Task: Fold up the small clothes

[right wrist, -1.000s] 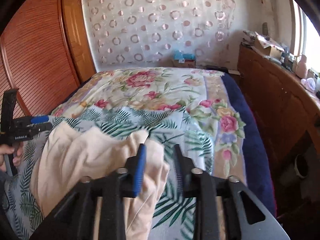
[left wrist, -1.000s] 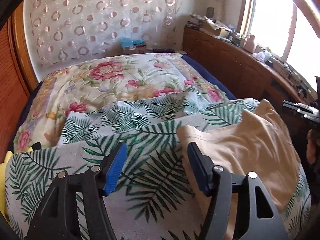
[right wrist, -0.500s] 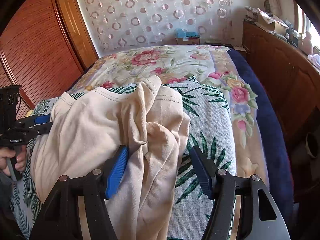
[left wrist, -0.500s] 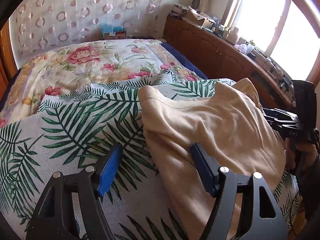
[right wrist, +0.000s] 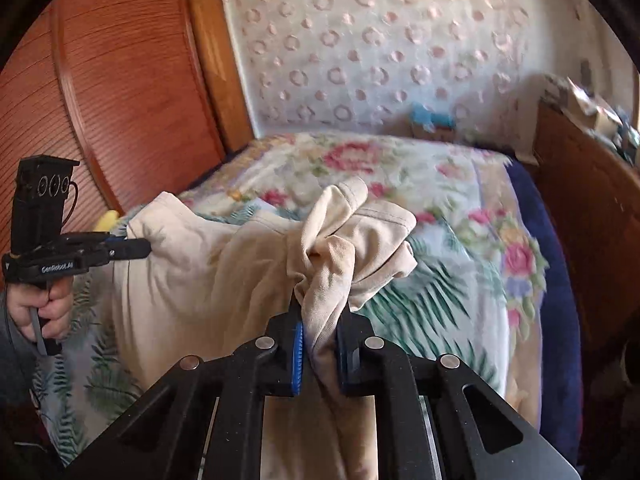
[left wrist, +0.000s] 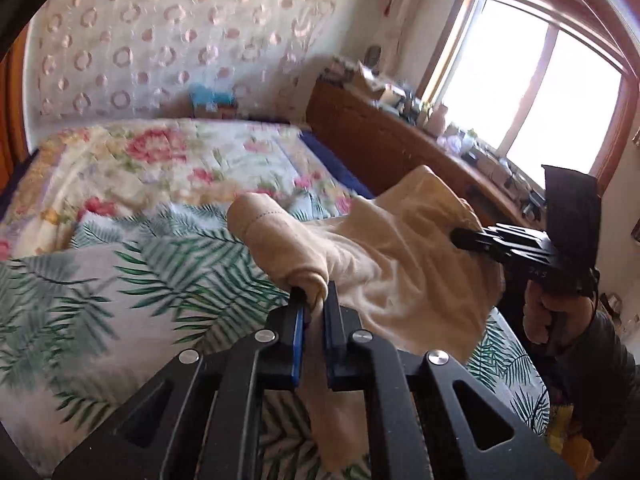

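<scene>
Pinching a rolled hem of the cream garment [left wrist: 384, 264], the left gripper [left wrist: 314, 300] has its jaws pressed together on the cloth, blue pads nearly meeting. The right gripper [right wrist: 320, 312] clamps a twisted, bunched corner of the same garment [right wrist: 208, 272], fabric spilling down between its black fingers. Each view shows what the other cannot: the left wrist camera catches the right gripper [left wrist: 460, 236] from the side, its tip buried in the cloth, with the person's hand [left wrist: 548, 316] below it and a bright window [left wrist: 532, 92] behind; the right wrist camera catches the left gripper [right wrist: 140, 248] at the garment's far edge, and a ribbed wooden wardrobe [right wrist: 120, 92].

The garment is soft, matte knit with stitched hems, wrinkled and slack, hanging stretched between the two grippers above the near end of the bed. Under it lies a palm-leaf blanket [left wrist: 120, 280], green fronds on pale towelling. Beyond, a floral quilt [left wrist: 160, 160] covers the bed toward its head. A wall covering [left wrist: 160, 40] with raised ring shapes stands at the far end, and a cluttered wooden cabinet [left wrist: 384, 136] runs along the bed's side.
</scene>
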Tool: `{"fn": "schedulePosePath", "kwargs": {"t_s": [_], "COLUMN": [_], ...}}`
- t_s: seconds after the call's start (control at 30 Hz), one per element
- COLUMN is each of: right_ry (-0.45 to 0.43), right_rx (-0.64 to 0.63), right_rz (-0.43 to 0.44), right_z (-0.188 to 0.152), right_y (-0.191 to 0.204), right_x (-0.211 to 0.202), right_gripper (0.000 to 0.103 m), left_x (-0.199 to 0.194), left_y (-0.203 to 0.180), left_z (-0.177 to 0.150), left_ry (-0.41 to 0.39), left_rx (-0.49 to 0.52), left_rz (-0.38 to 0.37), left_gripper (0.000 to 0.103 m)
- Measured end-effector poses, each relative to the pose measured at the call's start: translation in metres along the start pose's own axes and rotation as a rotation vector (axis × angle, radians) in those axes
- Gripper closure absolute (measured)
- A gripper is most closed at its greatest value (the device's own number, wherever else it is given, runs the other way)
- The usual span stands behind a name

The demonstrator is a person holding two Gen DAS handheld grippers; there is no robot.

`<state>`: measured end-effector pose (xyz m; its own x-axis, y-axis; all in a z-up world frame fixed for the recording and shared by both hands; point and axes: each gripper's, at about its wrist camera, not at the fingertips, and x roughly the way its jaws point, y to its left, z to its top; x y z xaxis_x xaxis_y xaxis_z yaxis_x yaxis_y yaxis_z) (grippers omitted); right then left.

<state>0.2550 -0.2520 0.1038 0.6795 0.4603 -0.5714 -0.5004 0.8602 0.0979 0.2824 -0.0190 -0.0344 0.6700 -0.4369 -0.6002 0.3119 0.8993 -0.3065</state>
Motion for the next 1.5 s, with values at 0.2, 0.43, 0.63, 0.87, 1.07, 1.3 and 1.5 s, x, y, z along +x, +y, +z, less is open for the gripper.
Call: {"fn": "schedulePosePath", "kwargs": {"t_s": [0.2,0.43,0.63,0.87,1.07,1.3,1.5], "right_ry": [-0.04,-0.02,0.025,0.07,0.103,0.077,0.158], "right_rx": [-0.165,-0.431,-0.562,-0.611,-0.507,-0.418,-0.229], "right_rz": [0.082,0.234,0.279,0.316,0.323,0.235,0.289], "right_z": [0.055,0.112,0.145,0.17,0.167,0.167,0.126], "right_y": [0.069,0.185,0.281,0.312,0.304,0.277,0.238], "right_x": [0.026,0.107,0.185,0.262,0.291,0.267,0.243], "right_gripper": [0.091,0.091,0.091,0.09,0.089,0.046,0.039], "left_x": [-0.078,-0.139,-0.154,-0.145,-0.153,-0.15,-0.151], "left_y": [0.043,0.127,0.165,0.171,0.174,0.18,0.181], "left_z": [-0.017,-0.062,-0.104,-0.135,-0.141,-0.133,-0.134], "left_ry": [-0.133,-0.21,-0.251,-0.221,-0.214,-0.171,-0.171], "left_rx": [-0.086,-0.279,-0.443,-0.505,-0.481,-0.479,-0.461], "left_rz": [0.144,0.363,0.468,0.529,0.54,0.55,0.55], "left_gripper": [0.094,0.094,0.094,0.094,0.094,0.094,0.094]}}
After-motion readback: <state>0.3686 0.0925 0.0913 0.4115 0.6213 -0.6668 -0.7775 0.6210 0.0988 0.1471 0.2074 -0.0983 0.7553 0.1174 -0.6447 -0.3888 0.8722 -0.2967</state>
